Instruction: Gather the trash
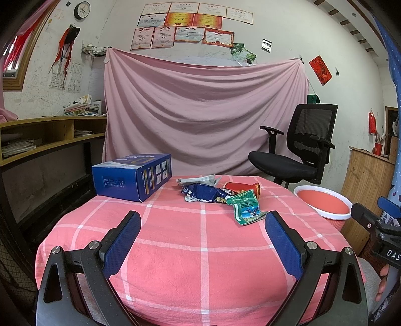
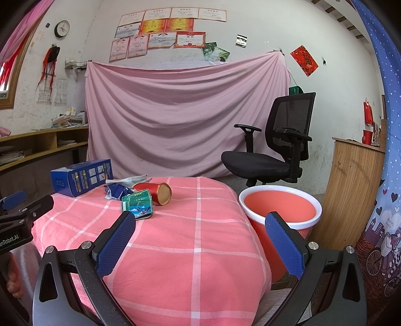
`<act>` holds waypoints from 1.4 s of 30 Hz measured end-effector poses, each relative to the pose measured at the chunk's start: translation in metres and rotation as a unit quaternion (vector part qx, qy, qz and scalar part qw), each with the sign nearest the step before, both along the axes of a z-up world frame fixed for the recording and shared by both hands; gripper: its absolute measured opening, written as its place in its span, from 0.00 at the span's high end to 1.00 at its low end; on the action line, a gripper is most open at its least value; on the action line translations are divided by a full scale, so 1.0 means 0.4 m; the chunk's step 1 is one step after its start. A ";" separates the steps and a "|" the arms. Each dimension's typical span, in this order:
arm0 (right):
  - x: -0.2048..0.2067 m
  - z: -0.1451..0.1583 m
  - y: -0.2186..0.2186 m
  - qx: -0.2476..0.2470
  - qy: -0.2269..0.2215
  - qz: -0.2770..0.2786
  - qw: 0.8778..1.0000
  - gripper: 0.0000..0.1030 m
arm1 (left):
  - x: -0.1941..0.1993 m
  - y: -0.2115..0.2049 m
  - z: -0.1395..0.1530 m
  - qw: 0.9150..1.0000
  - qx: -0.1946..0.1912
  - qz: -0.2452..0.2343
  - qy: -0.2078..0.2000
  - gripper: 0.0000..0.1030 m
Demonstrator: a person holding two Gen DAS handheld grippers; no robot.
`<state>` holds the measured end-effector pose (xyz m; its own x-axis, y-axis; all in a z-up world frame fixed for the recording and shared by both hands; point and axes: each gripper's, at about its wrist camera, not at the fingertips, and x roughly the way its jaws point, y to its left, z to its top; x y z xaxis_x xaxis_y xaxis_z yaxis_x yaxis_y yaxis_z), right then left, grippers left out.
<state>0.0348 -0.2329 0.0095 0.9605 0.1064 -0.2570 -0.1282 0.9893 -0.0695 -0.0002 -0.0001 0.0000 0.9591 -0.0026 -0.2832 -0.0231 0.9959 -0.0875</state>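
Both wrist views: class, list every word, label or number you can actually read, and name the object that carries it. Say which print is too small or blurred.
"DAS": cut off, on the right gripper body, left wrist view.
"enRobot.AI": cut off, on the left gripper body, right wrist view.
Too small or blurred: blue box, green wrapper, blue wrapper, wall certificates, red wall paper, clock.

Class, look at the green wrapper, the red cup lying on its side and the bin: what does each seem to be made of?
Green wrapper: thin printed paper or foil, crumpled and creased.
Red cup: probably coated paper; glossy red wall, dull tan base.
Bin: moulded plastic, smooth with a white rim.
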 end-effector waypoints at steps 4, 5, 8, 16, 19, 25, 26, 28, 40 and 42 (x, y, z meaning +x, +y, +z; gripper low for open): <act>0.000 0.000 0.000 0.000 0.000 0.000 1.000 0.00 | -0.003 0.002 -0.001 1.000 0.001 -0.001 0.000 0.06; 0.000 0.000 0.000 0.000 0.000 0.000 1.000 0.00 | -0.003 0.003 -0.001 1.000 0.000 0.000 0.000 0.06; 0.000 -0.001 -0.001 0.000 0.000 0.000 1.000 0.00 | -0.003 0.003 -0.001 1.000 0.000 0.000 0.000 0.06; 0.000 -0.001 -0.001 0.000 0.001 0.000 1.000 0.00 | -0.003 0.003 -0.001 1.000 0.000 0.000 0.000 0.06; 0.000 -0.001 -0.001 0.000 0.001 0.000 1.000 0.00 | -0.003 0.003 -0.001 1.000 0.000 0.000 0.000 0.06; 0.001 -0.001 -0.002 0.001 0.001 0.000 1.000 0.00 | -0.003 0.003 -0.001 1.000 0.000 0.000 0.000 0.06; 0.002 -0.001 -0.002 0.001 0.001 0.000 1.000 0.00 | -0.003 0.003 0.000 1.000 0.000 0.000 0.000 0.06; 0.002 -0.002 -0.002 0.001 0.001 0.000 1.000 0.00 | -0.003 0.003 -0.001 1.000 0.000 0.000 0.000 0.06; 0.003 0.000 -0.003 0.002 0.003 0.000 1.000 0.00 | 0.007 -0.002 -0.011 1.000 0.001 0.000 0.001 0.06; 0.008 -0.007 -0.002 0.003 0.007 0.002 1.000 0.00 | 0.013 -0.003 -0.018 1.000 0.002 0.000 0.003 0.06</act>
